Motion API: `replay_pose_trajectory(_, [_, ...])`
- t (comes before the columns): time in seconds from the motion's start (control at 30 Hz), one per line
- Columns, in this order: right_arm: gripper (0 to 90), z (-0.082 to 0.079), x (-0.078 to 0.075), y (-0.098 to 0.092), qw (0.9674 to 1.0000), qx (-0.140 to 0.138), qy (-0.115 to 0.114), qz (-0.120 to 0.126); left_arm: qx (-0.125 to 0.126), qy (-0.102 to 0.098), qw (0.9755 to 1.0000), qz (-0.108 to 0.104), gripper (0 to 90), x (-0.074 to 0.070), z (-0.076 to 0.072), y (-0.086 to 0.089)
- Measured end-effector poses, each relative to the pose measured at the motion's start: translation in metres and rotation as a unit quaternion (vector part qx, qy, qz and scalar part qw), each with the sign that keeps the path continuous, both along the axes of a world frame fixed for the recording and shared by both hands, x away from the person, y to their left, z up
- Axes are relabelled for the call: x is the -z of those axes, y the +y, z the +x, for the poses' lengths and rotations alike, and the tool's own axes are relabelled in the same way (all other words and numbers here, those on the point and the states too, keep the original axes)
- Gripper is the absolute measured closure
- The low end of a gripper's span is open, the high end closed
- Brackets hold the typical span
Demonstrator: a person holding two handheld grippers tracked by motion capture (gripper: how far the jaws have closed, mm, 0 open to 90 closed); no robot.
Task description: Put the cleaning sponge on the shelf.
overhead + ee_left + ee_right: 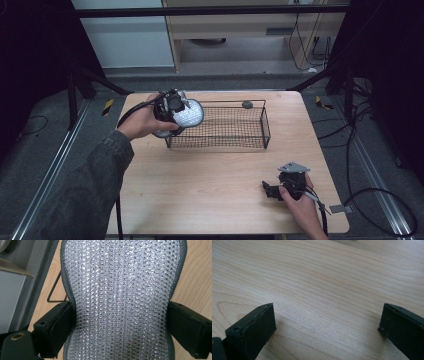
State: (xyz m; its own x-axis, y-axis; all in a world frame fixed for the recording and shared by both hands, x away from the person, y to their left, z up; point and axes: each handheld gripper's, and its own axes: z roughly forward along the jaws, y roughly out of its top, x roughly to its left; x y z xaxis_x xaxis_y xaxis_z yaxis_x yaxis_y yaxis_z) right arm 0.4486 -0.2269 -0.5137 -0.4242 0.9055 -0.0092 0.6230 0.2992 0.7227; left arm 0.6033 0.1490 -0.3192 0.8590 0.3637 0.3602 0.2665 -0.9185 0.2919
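My left gripper holds a silvery mesh pad with a dark grey rim over the left end of a black wire basket. In the left gripper view the pad is pinched at its narrow waist between the two black jaws, and my left gripper is shut on it. My right gripper rests low near the table's front right, held by a hand. In the right gripper view its jaws stand wide apart over bare wood, so my right gripper is open with nothing between them.
A small dark grey object lies at the basket's far rim. The wooden table has open space in front of the basket. Cables trail over the floor at the right, and metal frame legs stand at the back.
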Motion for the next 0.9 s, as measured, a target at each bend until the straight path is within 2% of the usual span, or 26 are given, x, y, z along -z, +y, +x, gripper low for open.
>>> replay_pose_trajectory(0.07, [0.6, 0.0, 0.0, 0.0, 1.0, -0.001, 0.0, 0.0, 0.006, 0.003, 1.0, 0.002, 9.1, 0.001, 0.003, -0.004])
replay_pose_trajectory(0.23, [0.6, 0.0, 0.0, 0.0, 1.0, -0.001, 0.0, 0.0, 0.028, -0.011, 0.9995, -0.004, 9.1, -0.003, 0.008, -0.017])
replay_pose_trajectory(0.4, [0.6, -0.001, 0.0, 0.0, 1.0, -0.001, 0.0, 0.002, 0.055, -0.012, 0.9984, 0.006, 9.1, -0.007, 0.013, -0.034])
replay_pose_trajectory(0.5, [0.4, 0.001, 0.0, -0.001, 1.0, -0.005, 0.003, 0.004, 0.067, -0.011, 0.9977, 0.004, 9.1, -0.011, 0.021, -0.044])
replay_pose_trajectory(0.67, [0.4, 0.007, 0.0, -0.003, 1.0, 0.003, 0.002, 0.002, 0.07, -0.007, 0.9974, 0.01, 9.1, -0.011, 0.027, -0.051])
replay_pose_trajectory(0.73, [0.4, 0.008, 0.0, -0.004, 1.0, 0.004, 0.001, 0.001, 0.076, -0.01, 0.997, 0.015, 9.0, -0.01, 0.031, -0.053])
replay_pose_trajectory(0.9, [0.4, 0.01, 0.0, -0.005, 1.0, 0.008, 0.0, 0.001, 0.073, -0.018, 0.9971, 0.012, 9.0, -0.008, 0.038, -0.056])
